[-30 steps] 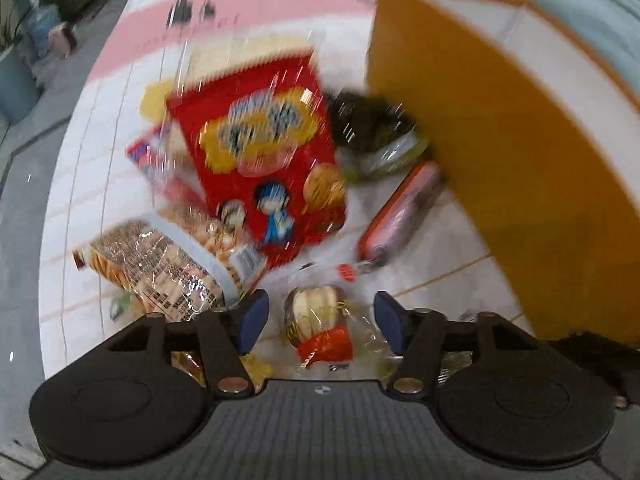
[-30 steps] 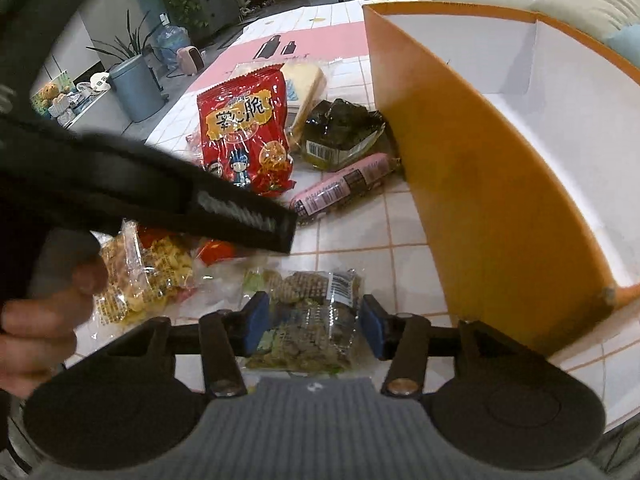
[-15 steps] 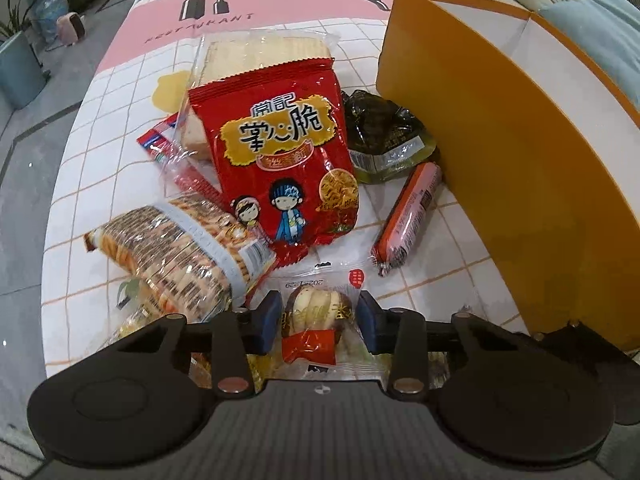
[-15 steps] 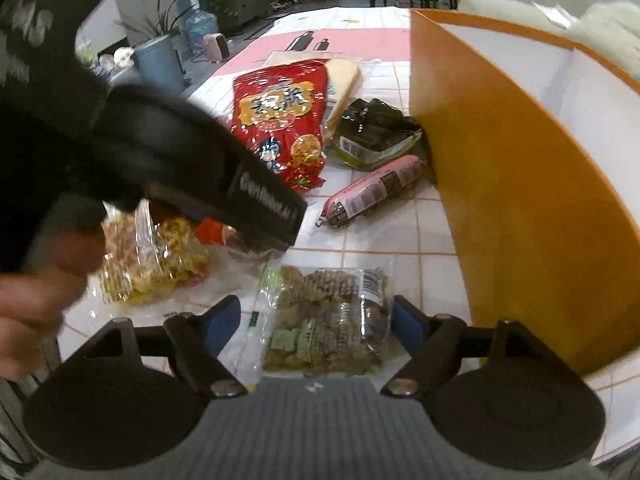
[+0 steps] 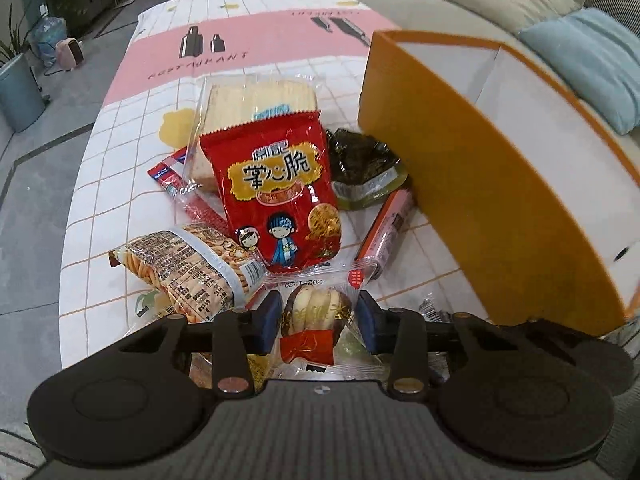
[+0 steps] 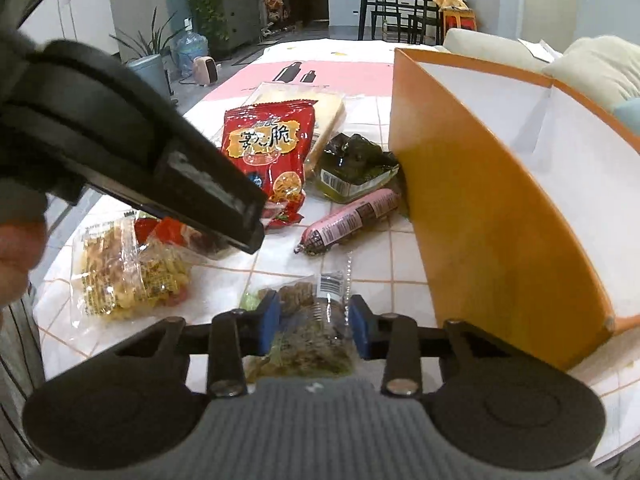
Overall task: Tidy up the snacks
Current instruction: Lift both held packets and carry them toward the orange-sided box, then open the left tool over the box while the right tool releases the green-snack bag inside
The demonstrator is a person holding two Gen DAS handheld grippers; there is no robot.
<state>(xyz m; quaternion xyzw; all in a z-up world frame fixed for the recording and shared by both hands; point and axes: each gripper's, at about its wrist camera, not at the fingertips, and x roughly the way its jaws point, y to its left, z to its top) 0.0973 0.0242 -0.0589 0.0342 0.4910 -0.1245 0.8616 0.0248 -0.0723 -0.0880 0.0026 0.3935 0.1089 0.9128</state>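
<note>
My left gripper [image 5: 318, 322] is shut on a small clear-wrapped pastry packet [image 5: 314, 316] with a red band, held over the snack pile. My right gripper [image 6: 312, 322] is shut on a clear bag of brown and green snacks [image 6: 310, 332] near the table's front edge. An open orange box [image 5: 492, 184] with a white inside stands on the right; it also shows in the right wrist view [image 6: 492, 216]. A red crisp bag [image 5: 280, 196], a pink sausage [image 6: 352, 220] and a dark green packet [image 5: 364, 168] lie beside the box.
A cracker pack [image 5: 256, 104], a striped biscuit bag [image 5: 188, 268] and a yellow snack bag [image 6: 128, 272] lie on the tiled tablecloth [image 5: 120, 168]. The left gripper's body [image 6: 132, 152] crosses the right wrist view. A sofa with cushions [image 5: 588, 60] lies behind the box.
My left jaws closed onto the pastry packet and lifted it. My right jaws opened wide, then closed on the brown and green snack bag.
</note>
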